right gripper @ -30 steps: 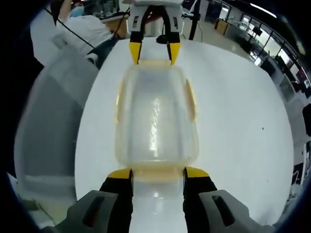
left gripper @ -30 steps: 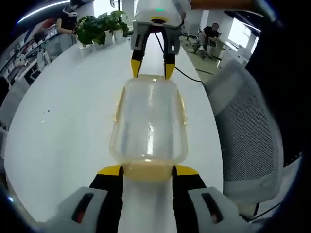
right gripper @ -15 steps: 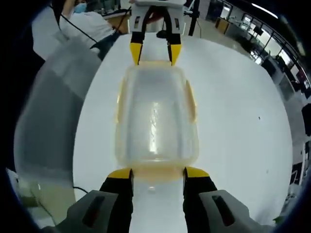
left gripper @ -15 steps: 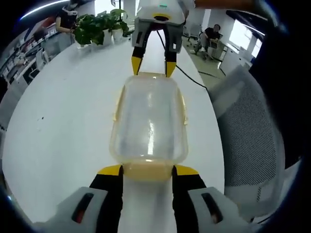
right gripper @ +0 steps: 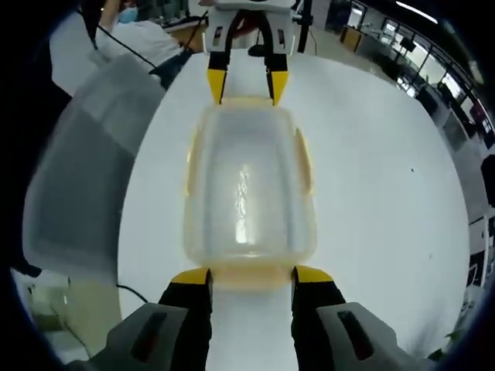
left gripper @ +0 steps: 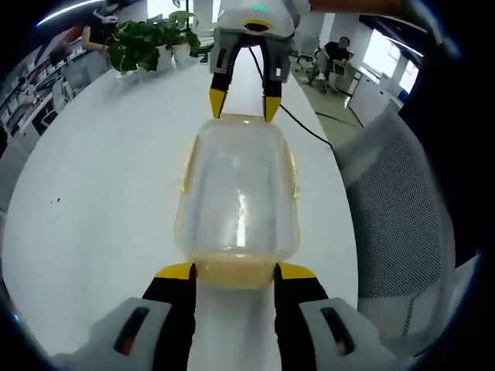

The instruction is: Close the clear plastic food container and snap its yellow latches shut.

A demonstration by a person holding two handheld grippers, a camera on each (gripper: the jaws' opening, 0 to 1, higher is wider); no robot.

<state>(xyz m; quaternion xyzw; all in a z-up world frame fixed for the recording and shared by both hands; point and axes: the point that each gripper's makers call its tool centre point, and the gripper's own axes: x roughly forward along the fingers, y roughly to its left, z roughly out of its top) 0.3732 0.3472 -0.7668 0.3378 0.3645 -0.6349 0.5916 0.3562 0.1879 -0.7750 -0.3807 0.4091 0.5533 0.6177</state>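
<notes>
The clear plastic food container (left gripper: pixel 236 193) with its lid on is held lengthwise between both grippers, over the white table (left gripper: pixel 100 170). My left gripper (left gripper: pixel 235 272) is shut on the near end, its jaws on either side of a yellow end latch (left gripper: pixel 235 277). At the far end the right gripper (left gripper: pixel 240 108) clamps the opposite latch. In the right gripper view the container (right gripper: pixel 247 193) lies the same way, with my right gripper (right gripper: pixel 251 276) shut on its near end and the left gripper (right gripper: pixel 247 86) at the far end. Yellow side latches (left gripper: pixel 293 182) lie along the long edges.
Potted plants (left gripper: pixel 143 46) stand at the table's far end. A grey mesh chair (left gripper: pixel 394 209) sits beside the table edge, and a black cable (left gripper: pixel 305 127) runs across the top. A person in white (right gripper: pixel 147 39) is behind a chair back (right gripper: pixel 85 154).
The table and room slide slightly behind the container in both views. The container stays fixed between the two grippers, so all three have moved together. Both grips are unchanged.
</notes>
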